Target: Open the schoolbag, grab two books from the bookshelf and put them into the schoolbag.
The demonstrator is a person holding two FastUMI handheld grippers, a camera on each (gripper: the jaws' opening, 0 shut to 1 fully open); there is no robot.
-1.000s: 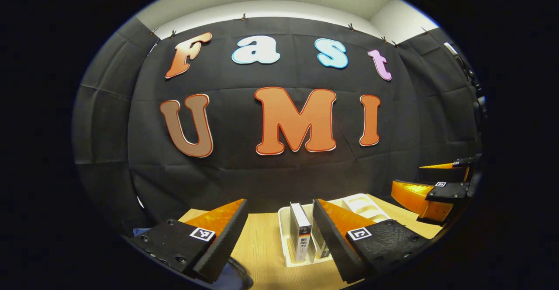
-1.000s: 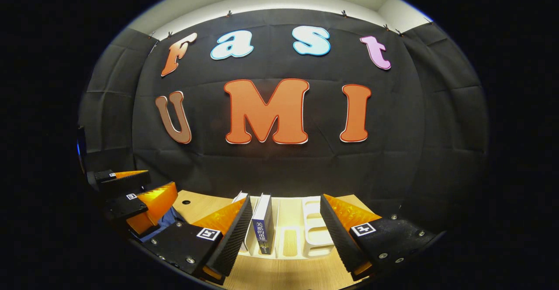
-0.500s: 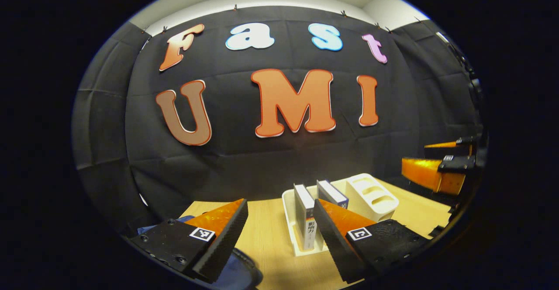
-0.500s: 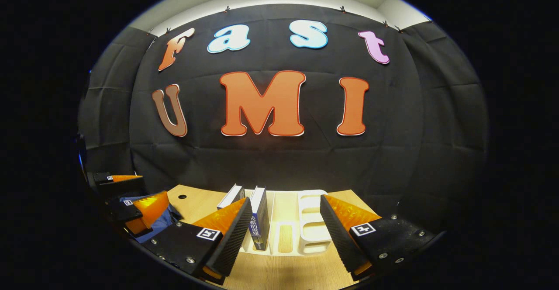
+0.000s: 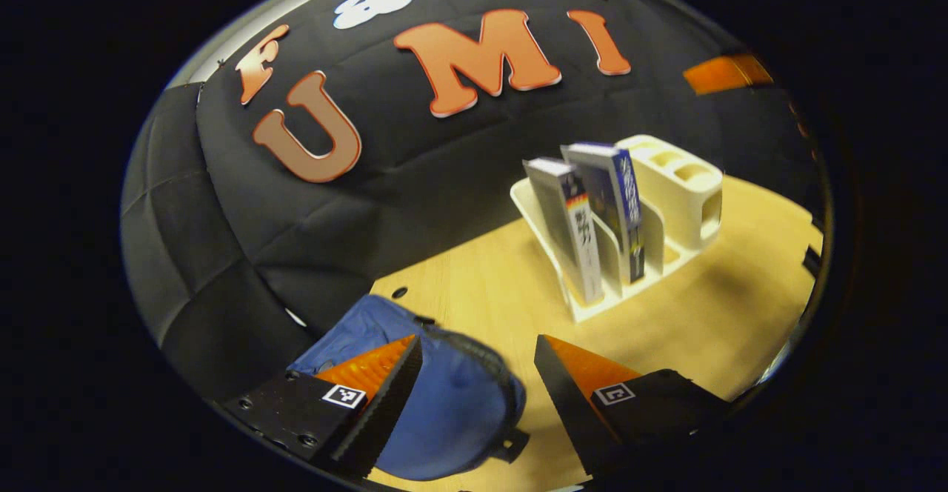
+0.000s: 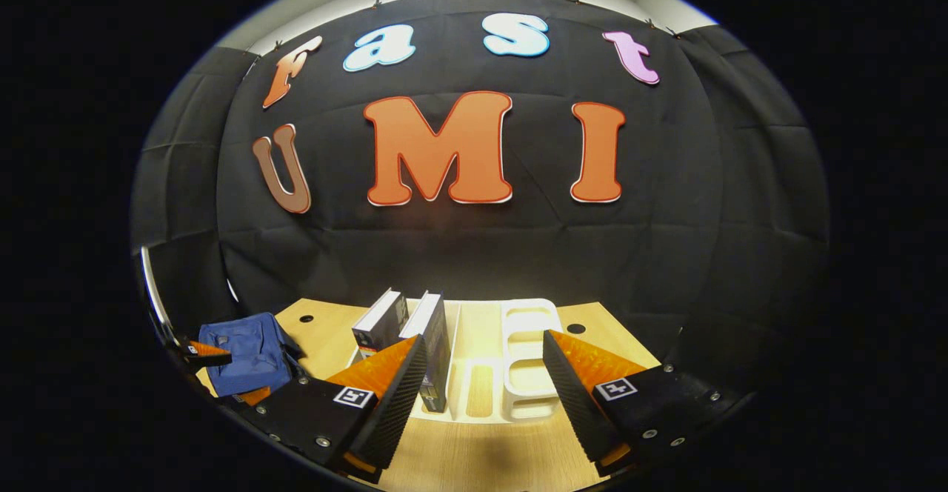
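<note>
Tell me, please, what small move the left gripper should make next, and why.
Probably lower the open left gripper onto the soft blue fabric schoolbag lying just beneath its fingers, aiming for the zipper edge. The bag looks closed, and both books stand in the white plastic bookshelf. The right gripper is open, empty, and faces that shelf.

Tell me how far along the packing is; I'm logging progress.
Nothing looks done yet. Both books stand in the white bookshelf. The blue schoolbag lies on the table, seemingly closed. In hand: the open left gripper hovers over it; the right gripper is open, empty. Left: opening, both books.
</note>
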